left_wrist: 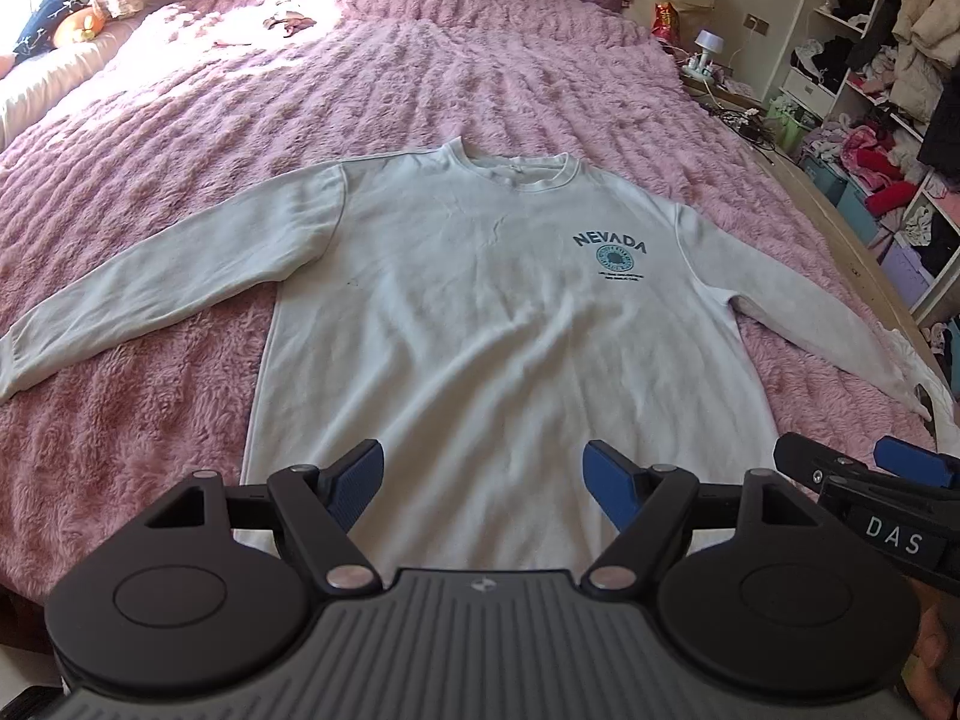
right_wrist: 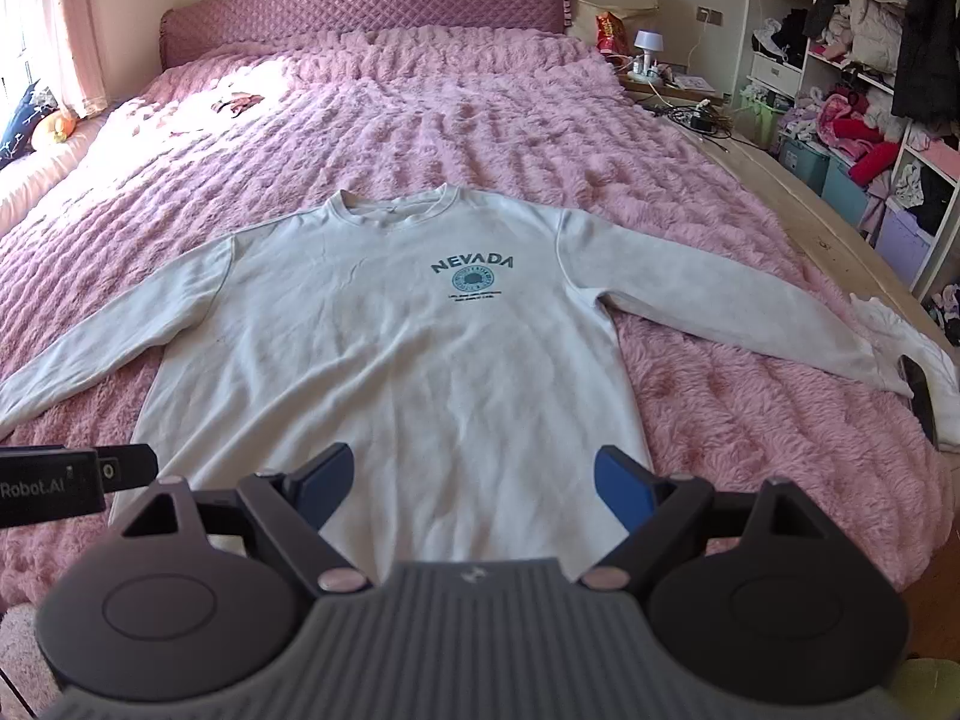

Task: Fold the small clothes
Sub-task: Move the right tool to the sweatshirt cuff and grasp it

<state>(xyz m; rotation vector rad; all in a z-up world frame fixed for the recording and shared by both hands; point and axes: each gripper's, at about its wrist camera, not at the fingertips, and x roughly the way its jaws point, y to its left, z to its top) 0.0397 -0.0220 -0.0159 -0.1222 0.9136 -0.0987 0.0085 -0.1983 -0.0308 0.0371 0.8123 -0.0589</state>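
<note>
A white long-sleeved sweatshirt (left_wrist: 480, 312) with a blue "NEVADA" print lies flat, front up, on the pink fluffy bed cover (left_wrist: 150, 138), sleeves spread to both sides. It also shows in the right wrist view (right_wrist: 408, 348). My left gripper (left_wrist: 483, 477) is open and empty, above the sweatshirt's lower hem. My right gripper (right_wrist: 474, 480) is open and empty, also above the hem, to the right of the left one. The right gripper's fingers (left_wrist: 900, 462) show at the right edge of the left wrist view.
A white folded cloth (right_wrist: 900, 336) and a dark phone (right_wrist: 918, 396) lie at the bed's right edge by the sleeve cuff. Shelves full of clothes (right_wrist: 870, 90) stand to the right. A purple headboard (right_wrist: 360, 6) and a small cloth (right_wrist: 237, 101) are far back.
</note>
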